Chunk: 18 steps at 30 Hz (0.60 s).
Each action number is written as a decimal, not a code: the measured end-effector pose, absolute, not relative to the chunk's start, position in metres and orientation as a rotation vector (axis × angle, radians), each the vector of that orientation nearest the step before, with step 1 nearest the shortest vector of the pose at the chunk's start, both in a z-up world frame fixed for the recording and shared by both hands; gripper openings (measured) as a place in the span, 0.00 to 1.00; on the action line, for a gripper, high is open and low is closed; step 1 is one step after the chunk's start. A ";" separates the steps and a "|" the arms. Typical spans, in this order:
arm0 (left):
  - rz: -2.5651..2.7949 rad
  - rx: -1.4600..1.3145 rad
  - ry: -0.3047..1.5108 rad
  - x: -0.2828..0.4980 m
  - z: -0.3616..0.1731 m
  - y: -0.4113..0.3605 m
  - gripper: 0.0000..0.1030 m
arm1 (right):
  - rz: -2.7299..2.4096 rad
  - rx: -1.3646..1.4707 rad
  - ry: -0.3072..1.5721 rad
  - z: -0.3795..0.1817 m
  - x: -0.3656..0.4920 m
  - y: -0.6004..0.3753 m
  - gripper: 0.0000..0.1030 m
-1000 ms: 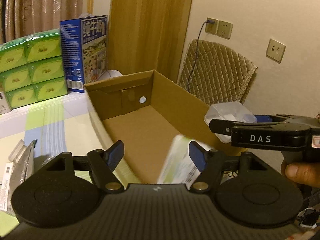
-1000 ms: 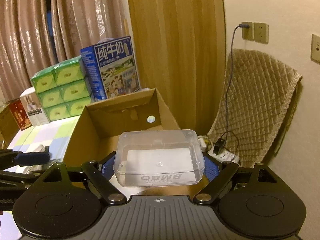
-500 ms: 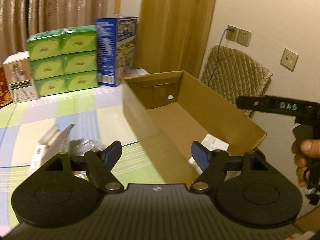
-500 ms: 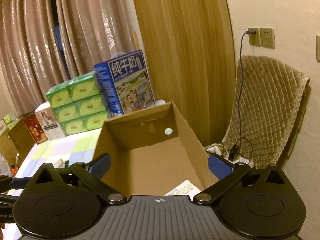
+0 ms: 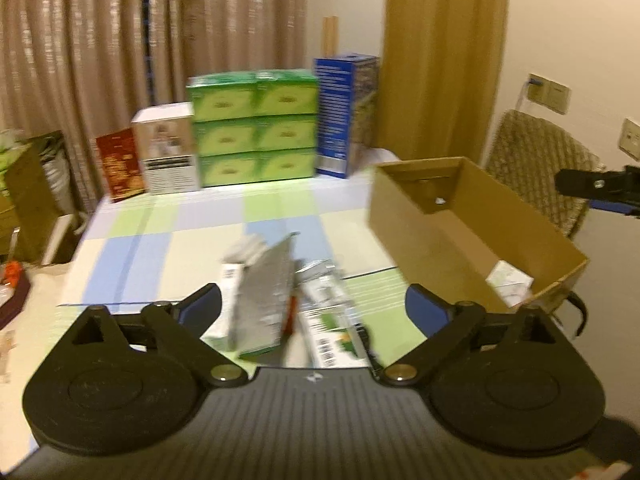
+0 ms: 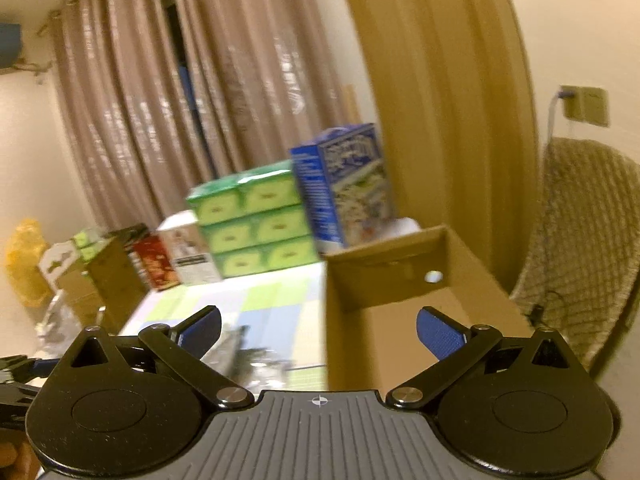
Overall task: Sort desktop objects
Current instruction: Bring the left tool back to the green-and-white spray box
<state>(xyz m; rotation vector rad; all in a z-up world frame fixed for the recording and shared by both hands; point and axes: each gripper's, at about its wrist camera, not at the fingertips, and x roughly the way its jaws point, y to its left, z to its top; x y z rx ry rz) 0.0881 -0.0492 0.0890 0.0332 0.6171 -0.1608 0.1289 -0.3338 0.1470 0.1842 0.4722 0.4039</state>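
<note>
A pile of loose packets (image 5: 280,292) lies on the checked tablecloth, just beyond my open left gripper (image 5: 312,308), which holds nothing. To its right stands an open cardboard box (image 5: 404,216) with a white carton (image 5: 510,282) on its floor near the front corner. My right gripper (image 6: 318,328) is open and empty, above the box's left wall (image 6: 360,344); the packets (image 6: 248,356) show blurred at its left. The right gripper (image 5: 600,190) also pokes in at the left view's right edge.
Green tissue packs (image 5: 254,128), a blue milk carton (image 5: 346,112), a white box (image 5: 168,148) and a red box (image 5: 120,164) line the table's back edge before curtains. A quilted chair (image 5: 540,168) stands right of the box. Clutter sits left of the table (image 6: 80,276).
The right gripper opened and let the clear plastic case go; it is out of sight now. Both grippers swung left and back, away from the box toward the packets.
</note>
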 end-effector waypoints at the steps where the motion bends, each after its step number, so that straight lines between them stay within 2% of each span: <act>1: -0.149 0.033 0.618 0.085 0.088 -0.042 0.95 | 0.420 0.176 0.469 0.149 0.125 -0.326 0.98; 9: -0.088 -0.002 0.636 0.067 0.069 0.006 0.96 | 0.456 0.153 0.508 0.126 0.102 -0.277 0.98; 18: -0.062 -0.031 0.690 0.077 0.025 0.030 0.96 | 0.500 0.054 0.632 0.054 0.091 -0.240 0.98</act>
